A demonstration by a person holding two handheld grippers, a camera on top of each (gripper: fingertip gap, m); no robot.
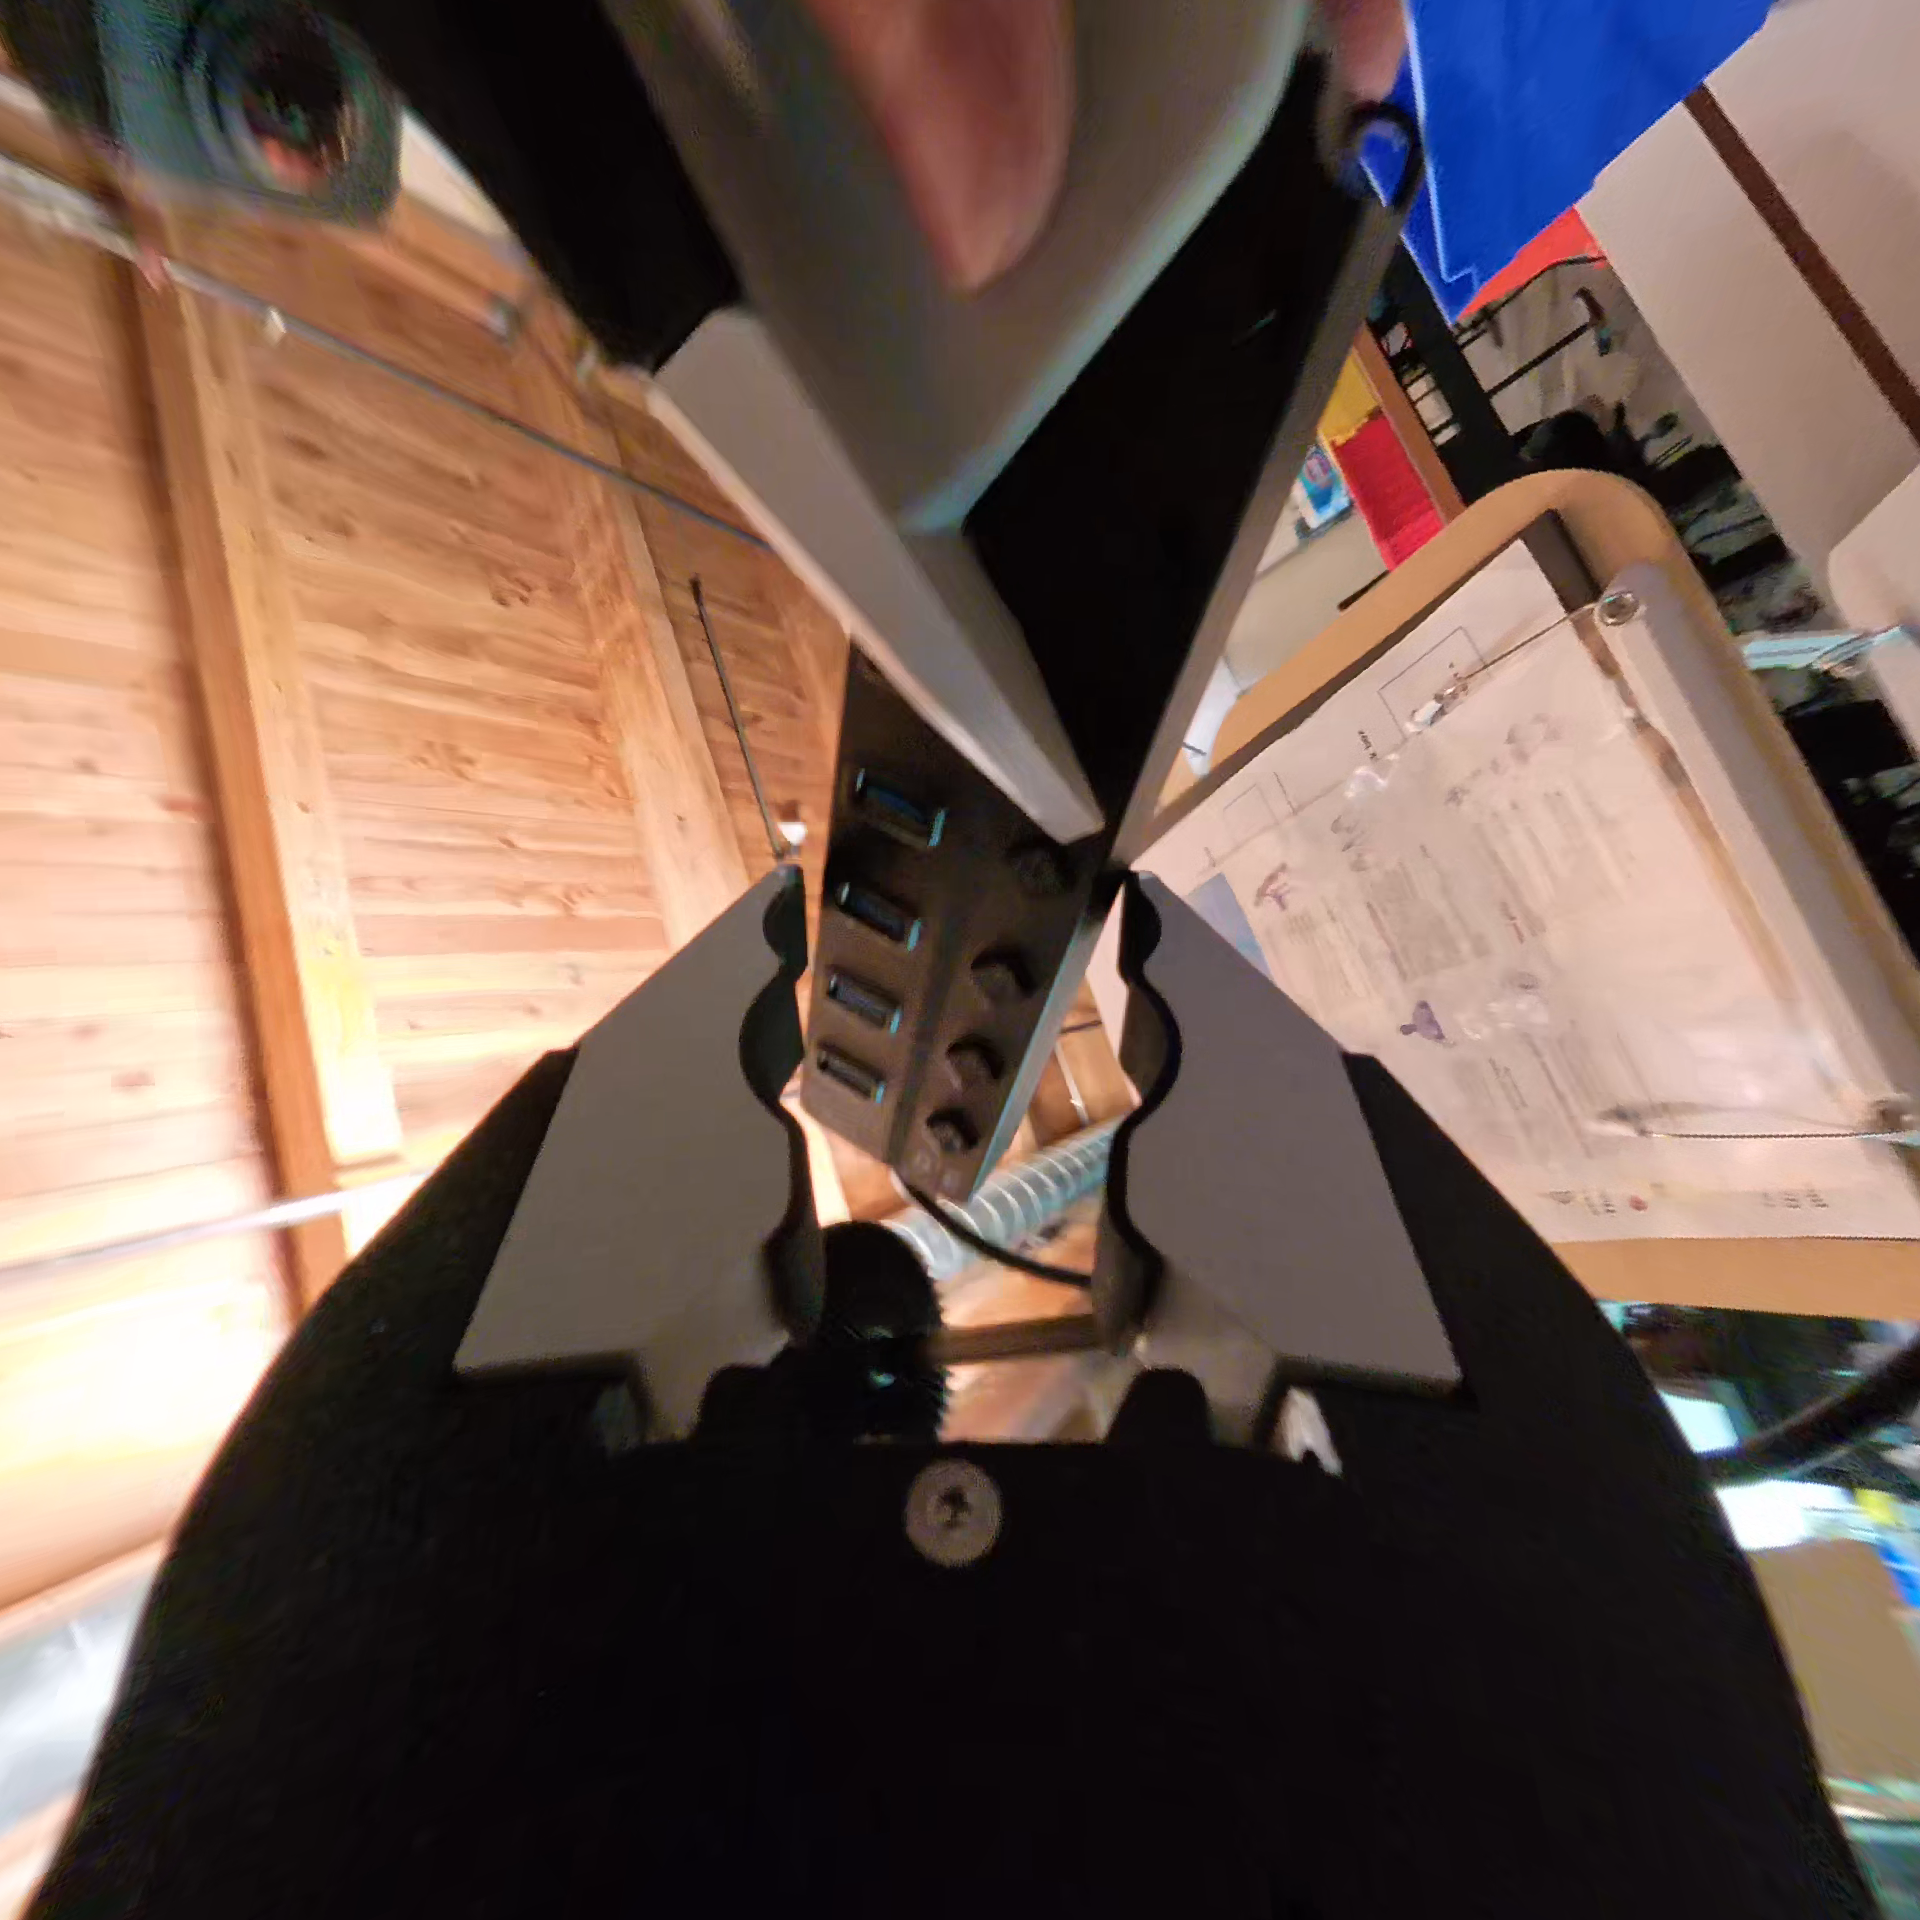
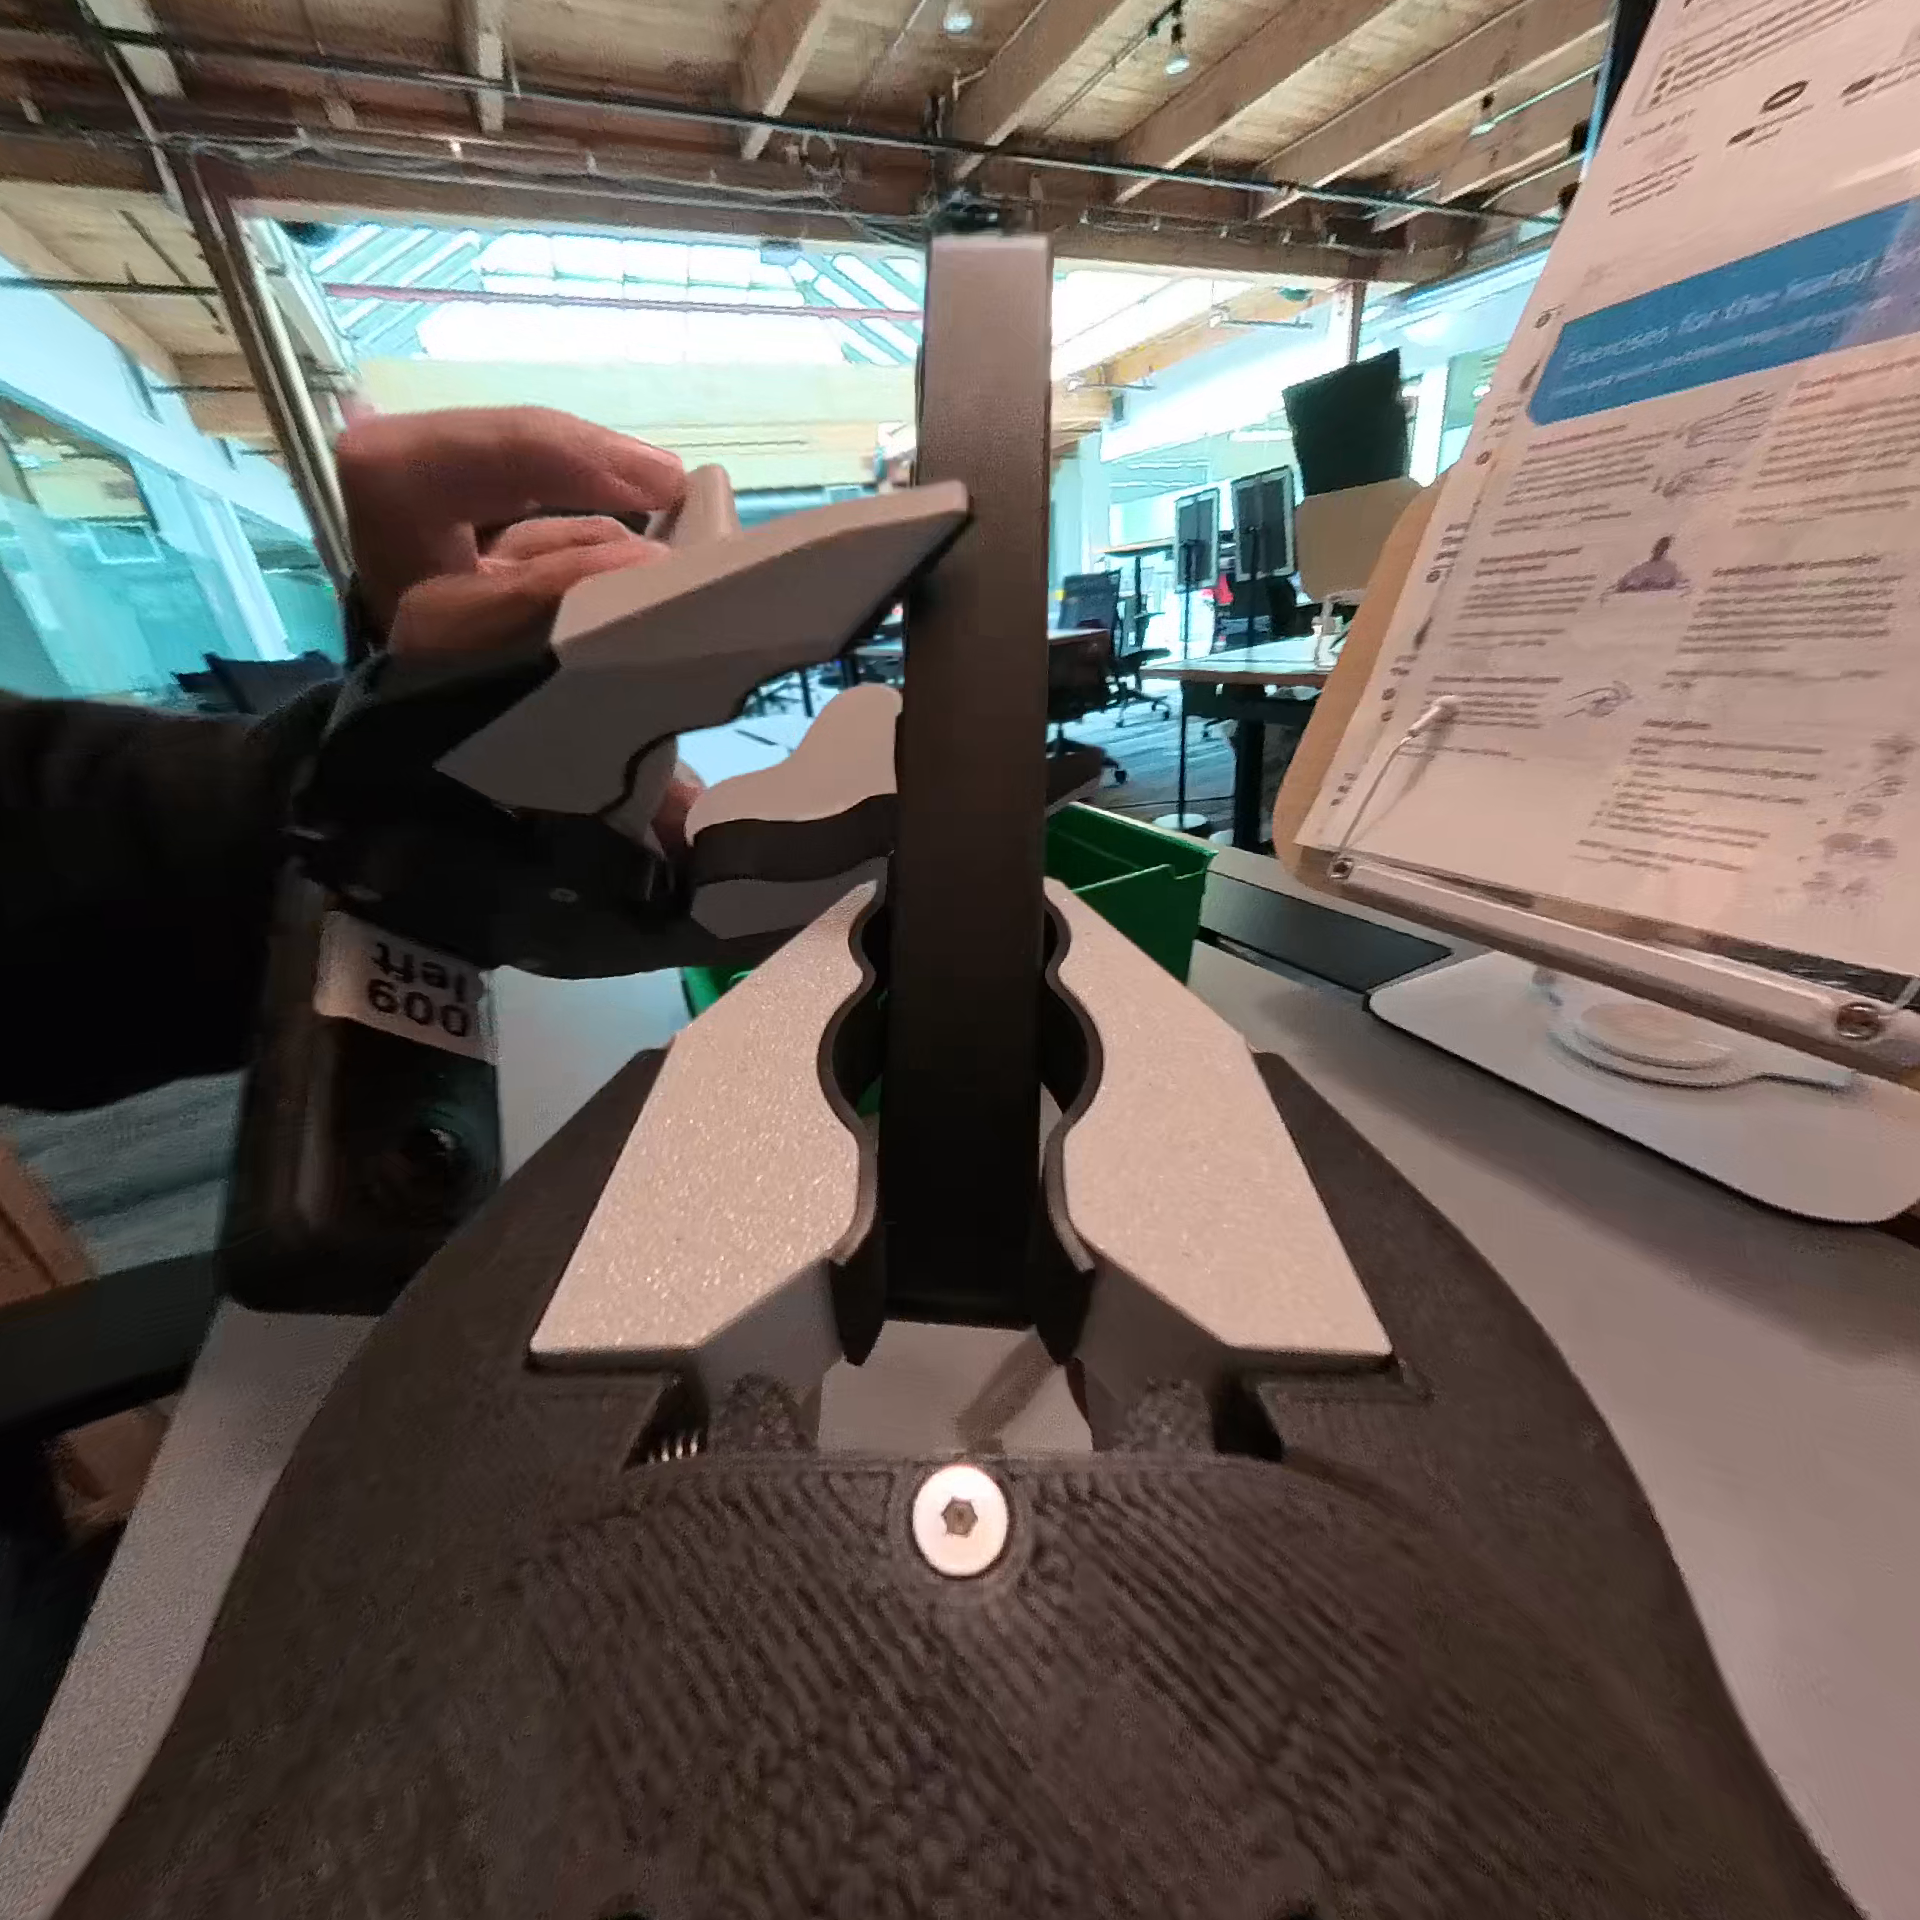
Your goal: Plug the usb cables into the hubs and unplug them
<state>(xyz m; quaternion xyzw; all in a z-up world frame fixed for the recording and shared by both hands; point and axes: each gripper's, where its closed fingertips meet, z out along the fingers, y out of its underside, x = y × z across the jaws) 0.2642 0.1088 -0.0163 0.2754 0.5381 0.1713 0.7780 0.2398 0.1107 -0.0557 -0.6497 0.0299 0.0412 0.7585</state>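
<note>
My right gripper [image 2: 961,894] is shut on a long dark USB hub [image 2: 971,727] and holds it upright above the table. In the left wrist view the hub [image 1: 935,997] shows a row of blue ports and a row of round buttons, and a thin black cable [image 1: 997,1252] hangs from its lower end. My left gripper [image 1: 961,883] is open, with one finger on each side of the hub and small gaps showing. It comes in from the left in the right wrist view [image 2: 925,613]. The right gripper [image 1: 1101,831] clamps the hub from above. No loose USB plug is in view.
A stand with printed sheets behind clear plastic [image 2: 1662,623] is at the right on the white table [image 2: 1558,1403]; it also shows in the left wrist view [image 1: 1507,935]. A green bin [image 2: 1127,873] lies behind the hub. A person's hand [image 2: 499,520] holds the left gripper. The wooden ceiling [image 1: 312,727] is overhead.
</note>
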